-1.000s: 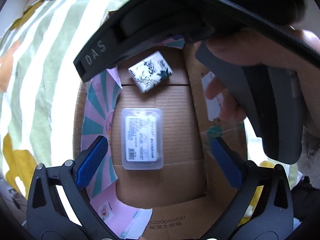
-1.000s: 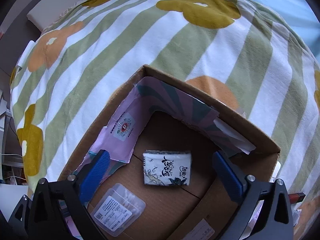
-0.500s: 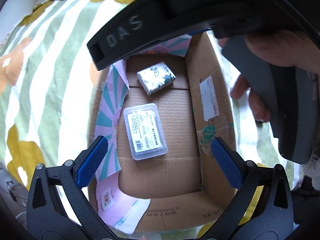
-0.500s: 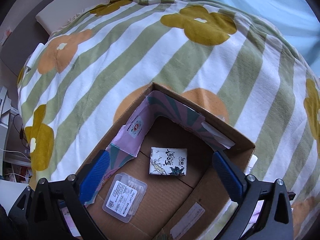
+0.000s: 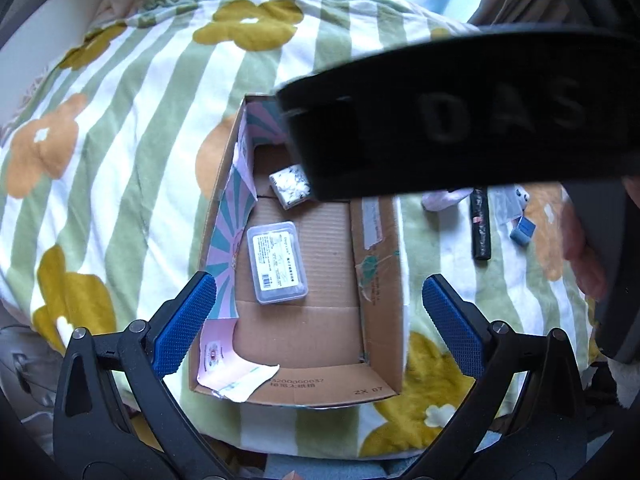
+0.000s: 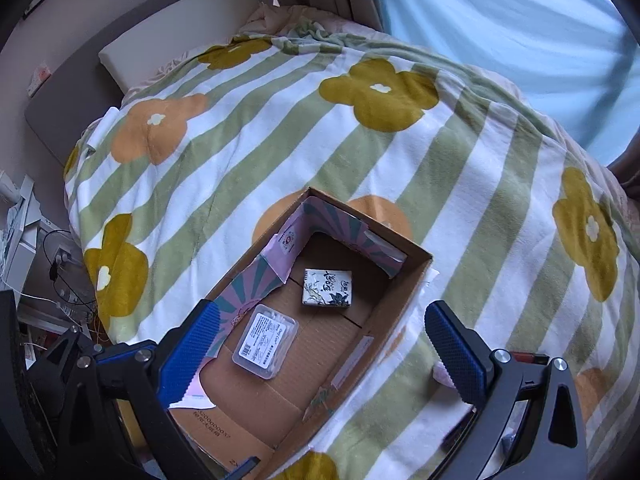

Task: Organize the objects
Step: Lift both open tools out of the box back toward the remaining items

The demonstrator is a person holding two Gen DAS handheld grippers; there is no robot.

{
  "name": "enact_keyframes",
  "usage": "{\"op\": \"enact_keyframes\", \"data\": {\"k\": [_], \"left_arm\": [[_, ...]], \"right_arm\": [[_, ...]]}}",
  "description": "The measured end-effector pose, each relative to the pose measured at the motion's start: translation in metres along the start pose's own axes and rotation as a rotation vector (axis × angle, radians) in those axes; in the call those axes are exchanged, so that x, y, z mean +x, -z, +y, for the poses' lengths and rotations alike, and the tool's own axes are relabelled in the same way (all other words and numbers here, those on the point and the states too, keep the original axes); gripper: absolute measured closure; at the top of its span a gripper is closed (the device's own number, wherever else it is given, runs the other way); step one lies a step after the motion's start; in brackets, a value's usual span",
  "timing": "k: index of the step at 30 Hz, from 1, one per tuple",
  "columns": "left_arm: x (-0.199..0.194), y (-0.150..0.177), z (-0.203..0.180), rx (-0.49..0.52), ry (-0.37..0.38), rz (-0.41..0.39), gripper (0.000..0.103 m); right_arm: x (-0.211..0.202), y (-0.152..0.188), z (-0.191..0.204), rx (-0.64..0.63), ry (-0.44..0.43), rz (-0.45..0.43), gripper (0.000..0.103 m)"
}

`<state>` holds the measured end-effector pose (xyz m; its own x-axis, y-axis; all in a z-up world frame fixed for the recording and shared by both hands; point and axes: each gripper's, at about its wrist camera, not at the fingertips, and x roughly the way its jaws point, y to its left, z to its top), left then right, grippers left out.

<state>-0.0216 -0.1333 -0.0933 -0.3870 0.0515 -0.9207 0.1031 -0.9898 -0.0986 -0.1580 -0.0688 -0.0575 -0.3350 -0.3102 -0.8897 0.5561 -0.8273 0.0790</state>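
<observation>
An open cardboard box (image 5: pixel 380 264) (image 6: pixel 416 276) lies on a flowered, striped blanket. Inside it rest a clear plastic case of cotton swabs (image 5: pixel 277 262) (image 6: pixel 266 340) and a white tissue pack with dark floral print (image 5: pixel 289 186) (image 6: pixel 328 287). My left gripper (image 5: pixel 320 320) hovers open high above the box's near end, nothing between its blue pads. My right gripper (image 6: pixel 324 356) is likewise open and empty above the box. In the left wrist view the right gripper's black body, held by a hand (image 5: pixel 580 256), covers the upper right.
On the blanket right of the box lie a black stick-shaped item (image 5: pixel 480 224), a small blue block (image 5: pixel 523 231) and a pale pink soft thing (image 5: pixel 440 198). A pillow (image 6: pixel 176 32) and headboard stand at the far end; cables and clutter (image 6: pixel 60 272) sit beside the bed.
Both grippers have risen away from the box, which now looks smaller in both views. The case and tissue pack stay put inside. The items right of the box have come into view.
</observation>
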Motion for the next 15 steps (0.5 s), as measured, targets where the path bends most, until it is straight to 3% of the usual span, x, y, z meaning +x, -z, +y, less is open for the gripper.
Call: {"op": "enact_keyframes", "data": {"k": [7, 15], "left_arm": [[-0.033, -0.002, -0.027, 0.007, 0.014, -0.045, 0.000], [-0.048, -0.005, -0.073, 0.046, 0.043, -0.089, 0.000]], "right_arm": [[-0.064, 0.037, -0.037, 0.132, 0.077, -0.075, 0.001], [-0.122, 0.101, -0.090, 0.298, 0.180, -0.124, 0.001]]}}
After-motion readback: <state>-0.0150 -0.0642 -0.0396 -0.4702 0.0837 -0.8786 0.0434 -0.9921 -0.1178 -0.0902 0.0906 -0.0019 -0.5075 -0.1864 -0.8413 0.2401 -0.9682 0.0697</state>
